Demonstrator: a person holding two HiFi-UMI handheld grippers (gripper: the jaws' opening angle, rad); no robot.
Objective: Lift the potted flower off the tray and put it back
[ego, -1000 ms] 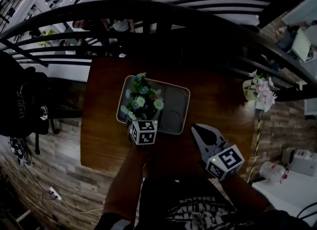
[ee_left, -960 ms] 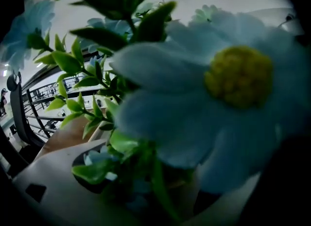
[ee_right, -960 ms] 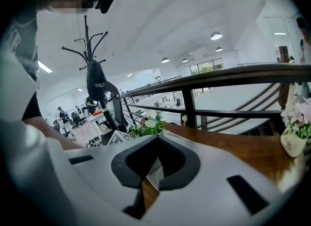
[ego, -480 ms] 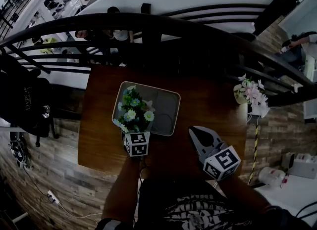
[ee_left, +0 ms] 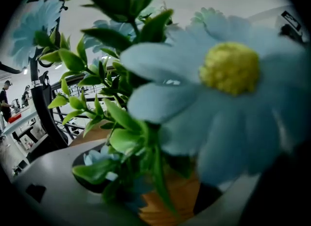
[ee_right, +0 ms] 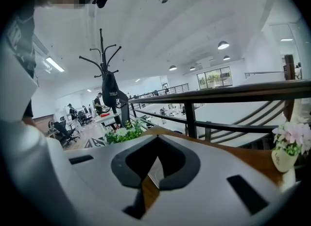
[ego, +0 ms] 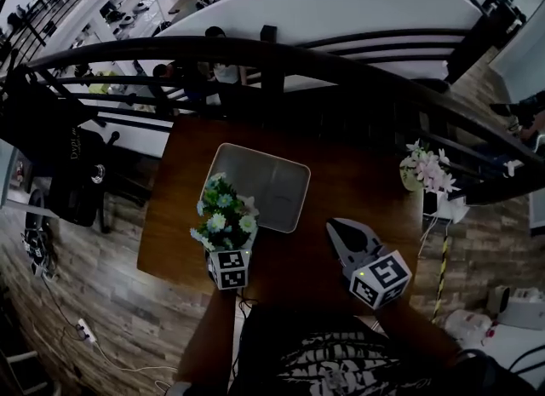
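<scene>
Nearest you, your right hand-held gripper (ego: pixel 341 231) idles over the surface (ego: pixel 358 173), jaws together and holding nothing. Your left hand-held gripper (ego: pixel 228 258) is clamped on the potted flower (ego: pixel 223 220), the pot wedged between its jaws. The plant has been drawn off the tray (ego: pixel 271 183) toward you, leaving it bare. The lift looks done; the return remains.
</scene>
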